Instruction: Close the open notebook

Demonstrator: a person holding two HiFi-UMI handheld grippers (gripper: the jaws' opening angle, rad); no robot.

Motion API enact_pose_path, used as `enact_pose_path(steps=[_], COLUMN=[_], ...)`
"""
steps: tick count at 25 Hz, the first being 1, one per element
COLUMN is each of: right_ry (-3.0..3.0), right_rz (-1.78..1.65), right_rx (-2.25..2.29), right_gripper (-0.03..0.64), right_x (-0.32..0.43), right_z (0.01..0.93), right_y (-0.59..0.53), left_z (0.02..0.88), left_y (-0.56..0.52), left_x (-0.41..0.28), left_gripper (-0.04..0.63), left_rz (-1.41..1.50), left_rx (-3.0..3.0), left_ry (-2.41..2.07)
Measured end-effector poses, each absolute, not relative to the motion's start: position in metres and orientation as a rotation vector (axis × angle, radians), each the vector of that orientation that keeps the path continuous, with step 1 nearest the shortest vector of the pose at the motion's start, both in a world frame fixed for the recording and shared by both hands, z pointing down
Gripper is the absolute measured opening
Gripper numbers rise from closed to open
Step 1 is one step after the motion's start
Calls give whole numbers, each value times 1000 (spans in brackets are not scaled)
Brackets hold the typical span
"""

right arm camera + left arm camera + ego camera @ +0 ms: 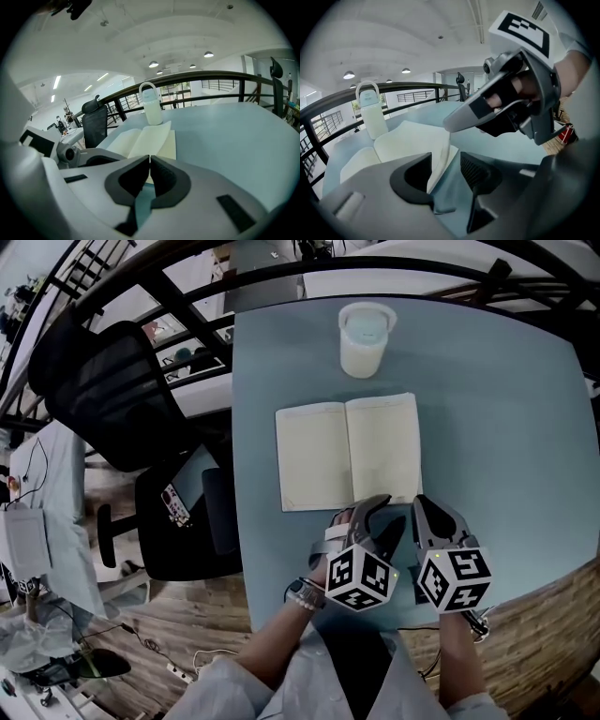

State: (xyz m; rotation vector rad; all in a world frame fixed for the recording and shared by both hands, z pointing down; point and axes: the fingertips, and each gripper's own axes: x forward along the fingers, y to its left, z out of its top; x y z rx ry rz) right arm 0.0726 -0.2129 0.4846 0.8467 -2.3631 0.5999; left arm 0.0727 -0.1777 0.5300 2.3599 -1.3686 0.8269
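Note:
An open notebook (319, 456) with cream pages lies on the blue table (506, 427), just beyond both grippers. My right gripper (419, 502) is shut on the near corner of the right-hand page (161, 136) and holds it raised off the sheets below. In the left gripper view this lifted page (440, 157) stands on edge and rises to the right gripper's tip (449, 124). My left gripper (445, 164) is open, with the page's edge between its jaws and neither pad pressing on it. In the head view the left gripper (364, 509) sits at the notebook's near edge.
A white lidded jug (364, 338) stands beyond the notebook near the table's far edge. A black office chair (122, 390) with a phone (173, 505) on its seat stands left of the table. A dark railing (211, 75) runs behind the table.

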Motion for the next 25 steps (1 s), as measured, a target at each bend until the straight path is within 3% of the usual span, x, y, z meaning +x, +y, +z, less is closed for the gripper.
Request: enact_pose_path(steps=[13, 22, 25], right_ry=[-2389, -2433, -2435], right_rz=[615, 535, 501], right_rx=[780, 750, 781], right_gripper=[6, 5, 5], right_x=[67, 66, 71], right_z=[479, 473, 469], right_y=[-210, -210, -207], left_z=[540, 529, 523], left_y=[-205, -206, -207], left_x=[70, 57, 52], left_gripper=[162, 27, 20], left_rz=[876, 776, 725], left_rx=[2319, 2265, 2229], left_ry=[-1490, -1540, -1553])
